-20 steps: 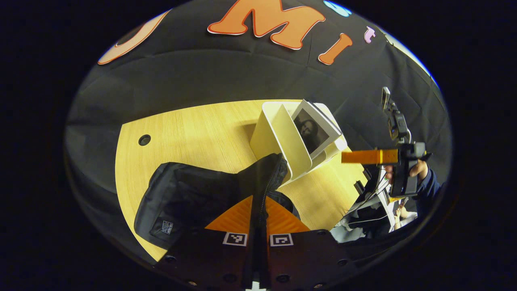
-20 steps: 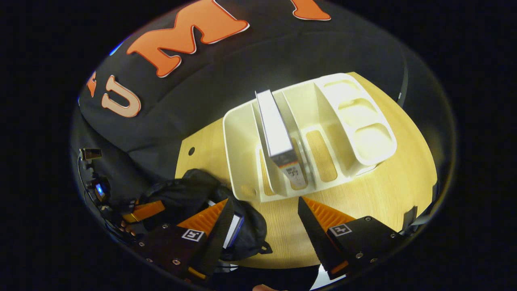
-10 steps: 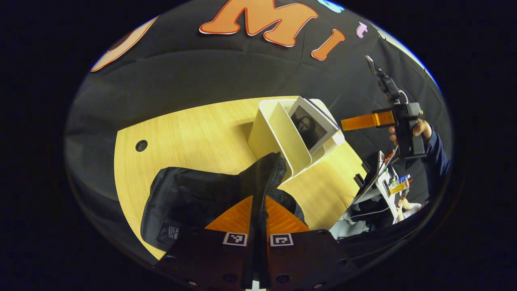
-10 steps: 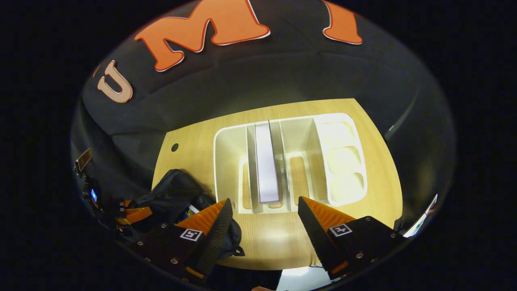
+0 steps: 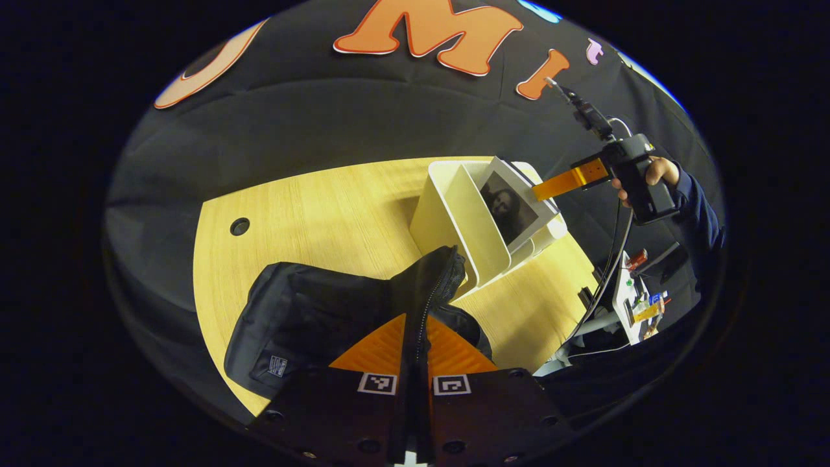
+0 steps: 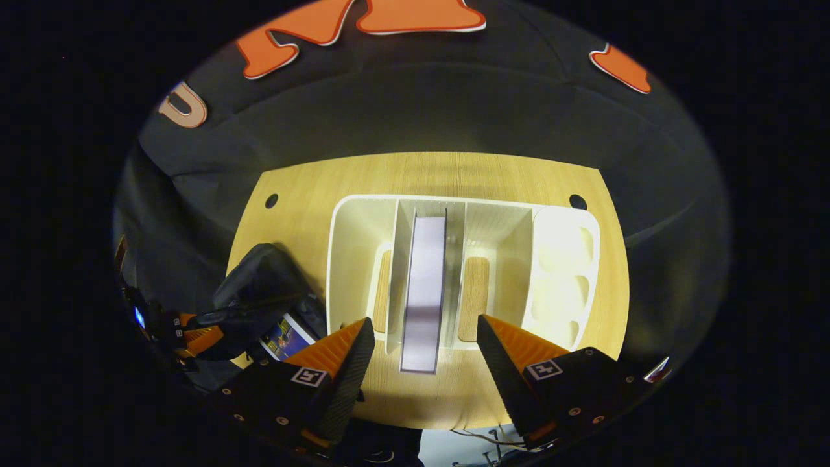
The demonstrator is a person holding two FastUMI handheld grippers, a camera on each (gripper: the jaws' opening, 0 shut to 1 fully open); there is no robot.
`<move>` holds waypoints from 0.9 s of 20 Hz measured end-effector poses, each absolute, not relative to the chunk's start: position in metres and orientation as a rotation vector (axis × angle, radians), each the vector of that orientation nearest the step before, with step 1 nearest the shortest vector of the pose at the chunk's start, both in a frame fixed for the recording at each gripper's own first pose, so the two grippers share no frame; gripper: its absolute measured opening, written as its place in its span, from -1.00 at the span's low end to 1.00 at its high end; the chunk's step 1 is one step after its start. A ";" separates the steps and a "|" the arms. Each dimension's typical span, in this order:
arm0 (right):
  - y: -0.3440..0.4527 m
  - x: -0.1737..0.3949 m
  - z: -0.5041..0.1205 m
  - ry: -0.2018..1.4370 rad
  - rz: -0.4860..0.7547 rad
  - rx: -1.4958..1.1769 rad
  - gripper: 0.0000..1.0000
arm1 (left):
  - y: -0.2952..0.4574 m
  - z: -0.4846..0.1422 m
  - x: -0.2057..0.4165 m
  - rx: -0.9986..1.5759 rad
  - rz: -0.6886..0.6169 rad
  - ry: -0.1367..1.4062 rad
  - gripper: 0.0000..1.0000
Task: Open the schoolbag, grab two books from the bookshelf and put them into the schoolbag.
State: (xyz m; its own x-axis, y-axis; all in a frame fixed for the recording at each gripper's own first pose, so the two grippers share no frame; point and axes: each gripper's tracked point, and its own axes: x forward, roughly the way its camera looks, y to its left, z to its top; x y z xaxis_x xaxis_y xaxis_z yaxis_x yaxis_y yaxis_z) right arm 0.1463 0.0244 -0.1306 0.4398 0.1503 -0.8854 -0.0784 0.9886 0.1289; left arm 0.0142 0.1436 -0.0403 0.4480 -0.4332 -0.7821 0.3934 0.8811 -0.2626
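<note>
A black schoolbag point(image 5: 311, 311) lies on the wooden table point(image 5: 311, 207). My left gripper point(image 5: 415, 344) is shut on its raised zipper edge, holding the opening up. Behind it stands a white bookshelf point(image 5: 454, 220) with one upright book point(image 5: 509, 207) showing a portrait cover. My right gripper point(image 6: 425, 363) hangs open right above that book's point(image 6: 425, 292) top edge, a finger on either side of it and clear of it. The right gripper point(image 5: 551, 187), held by a hand point(image 5: 655, 172), hovers over the shelf. Another book point(image 6: 285, 337) lies inside the schoolbag point(image 6: 259, 292), beside the left gripper point(image 6: 201, 338).
The bookshelf point(image 6: 350, 259) has several slots, with round cup compartments point(image 6: 564, 272) on its right end. Cable holes point(image 6: 272, 200) mark the table's far corners. A cluttered side desk point(image 5: 635, 298) stands beyond the table's right edge.
My right gripper has risen and swung over the bookshelf, and now looks straight down on the upright book. The left gripper keeps its hold on the bag.
</note>
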 end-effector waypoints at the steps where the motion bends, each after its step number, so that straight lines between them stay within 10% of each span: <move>1: 0.026 0.152 -0.137 1.119 0.145 0.064 0.86 | 0.143 -0.040 0.013 -0.047 -0.502 0.981 -0.87; 10: 0.033 0.172 -0.176 1.272 0.135 0.004 0.25 | 0.144 -0.043 0.012 -0.084 -0.416 0.991 -0.87; 12: 0.029 0.172 -0.181 1.284 0.112 0.016 -0.14 | 0.144 -0.042 0.011 -0.086 -0.414 0.989 -0.87; 18: 0.022 0.161 -0.173 1.260 0.010 0.069 -0.25 | 0.142 -0.042 0.010 -0.085 -0.466 0.982 -0.87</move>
